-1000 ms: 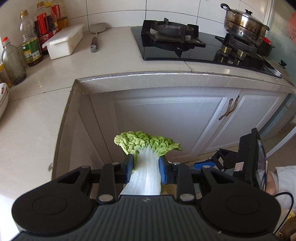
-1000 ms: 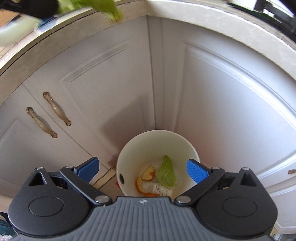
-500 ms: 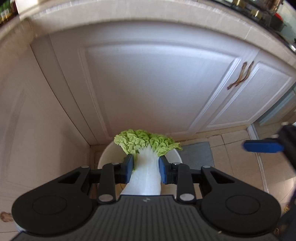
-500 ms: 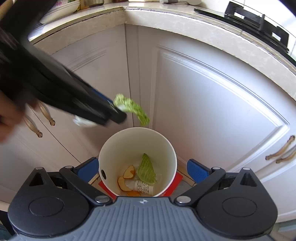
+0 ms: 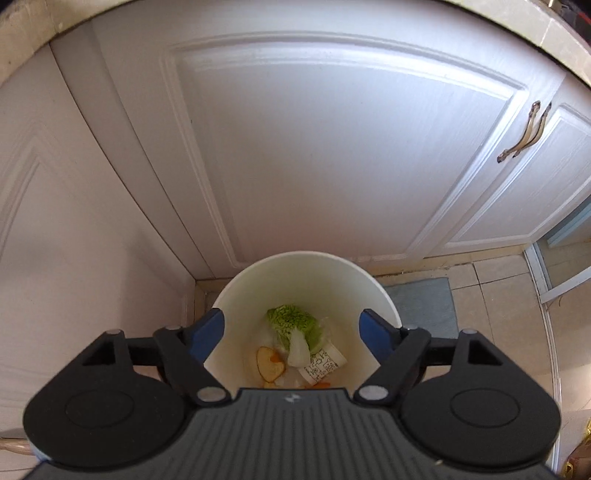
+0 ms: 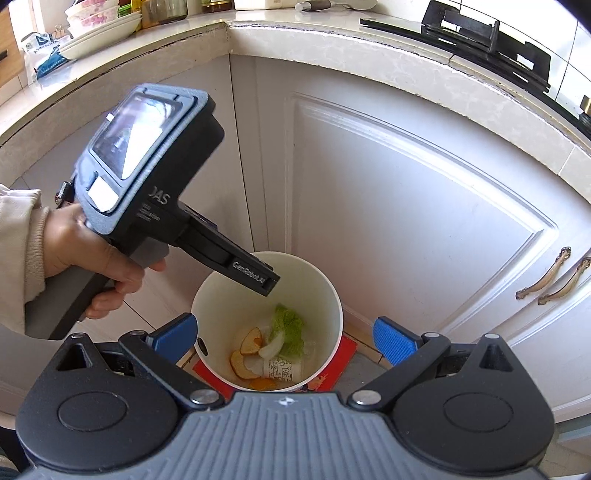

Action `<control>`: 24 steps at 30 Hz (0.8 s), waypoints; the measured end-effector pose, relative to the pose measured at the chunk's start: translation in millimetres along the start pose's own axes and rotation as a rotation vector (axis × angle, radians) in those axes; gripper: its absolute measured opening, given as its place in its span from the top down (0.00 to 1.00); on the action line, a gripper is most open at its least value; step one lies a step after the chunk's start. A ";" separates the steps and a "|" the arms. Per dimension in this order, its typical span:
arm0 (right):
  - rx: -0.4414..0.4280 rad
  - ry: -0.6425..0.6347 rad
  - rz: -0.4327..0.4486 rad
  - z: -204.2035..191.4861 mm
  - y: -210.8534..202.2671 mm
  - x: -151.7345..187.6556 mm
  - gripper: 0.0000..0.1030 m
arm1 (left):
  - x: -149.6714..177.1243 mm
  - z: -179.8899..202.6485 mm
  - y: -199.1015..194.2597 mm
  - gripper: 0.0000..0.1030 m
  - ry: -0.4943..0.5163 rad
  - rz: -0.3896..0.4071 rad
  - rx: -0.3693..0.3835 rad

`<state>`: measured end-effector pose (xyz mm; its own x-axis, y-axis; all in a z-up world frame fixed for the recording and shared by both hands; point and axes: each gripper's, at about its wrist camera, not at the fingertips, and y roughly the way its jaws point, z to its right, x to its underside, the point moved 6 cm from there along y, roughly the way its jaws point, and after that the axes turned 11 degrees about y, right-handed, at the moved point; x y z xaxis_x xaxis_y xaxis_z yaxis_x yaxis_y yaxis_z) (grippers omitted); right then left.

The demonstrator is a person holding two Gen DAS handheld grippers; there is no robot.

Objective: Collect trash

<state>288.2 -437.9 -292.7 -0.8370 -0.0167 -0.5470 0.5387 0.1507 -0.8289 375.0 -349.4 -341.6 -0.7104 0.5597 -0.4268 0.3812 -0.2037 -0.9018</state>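
now both tongs (image 5: 291, 328) (image 6: 286, 338) spread wide, empty, cabbage leaf (image 5: 295, 326) in bin (image 5: 236, 295)

Home kitchen: stove (image 6: 480, 33), cabinets (image 5: 332, 147).

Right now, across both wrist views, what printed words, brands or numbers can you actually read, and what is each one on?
"GenRobot.AI": on the black arm of the left gripper held over the bin.
"AS": on the grey body of that gripper; a letter before it is cut off, and the small lines beneath are too small to read.
Printed carton in the bin: dark print, illegible.
Blue and white packet on the counter: lettering too blurred to read.
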 end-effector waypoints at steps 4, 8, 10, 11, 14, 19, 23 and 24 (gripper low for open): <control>0.006 -0.012 0.004 -2.0 -4.7 -3.7 0.00 | -5.9 1.3 -19.9 0.22 0.000 0.031 0.008; 0.021 -0.024 0.013 -3.8 -14.2 -8.0 0.00 | -13.7 1.0 -41.3 0.21 0.018 0.064 0.002; 0.032 -0.027 0.017 -4.5 -19.9 -10.2 0.00 | -15.3 -0.1 -55.6 0.20 0.020 0.078 0.000; 0.037 -0.028 0.017 -4.9 -21.8 -11.4 0.00 | -17.4 -1.3 -61.2 0.20 0.024 0.084 -0.006; 0.046 -0.033 0.017 -9.4 -35.5 -11.7 0.00 | -21.2 -3.3 -84.7 0.20 0.034 0.114 -0.015; 0.067 -0.058 0.020 -15.2 -51.5 -20.8 0.00 | -30.5 -10.1 -131.3 0.19 0.031 0.152 -0.043; 0.053 -0.061 0.037 -21.4 -66.6 -32.1 0.00 | -28.4 -22.7 -174.9 0.19 0.003 0.188 -0.076; 0.044 -0.065 0.046 -24.8 -71.5 -36.5 0.00 | -26.3 -26.7 -186.2 0.19 -0.005 0.199 -0.083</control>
<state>277.9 -423.5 -210.6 -0.8038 -0.0749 -0.5902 0.5817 0.1088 -0.8061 338.5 -304.8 -160.6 -0.6190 0.5109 -0.5965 0.5616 -0.2431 -0.7909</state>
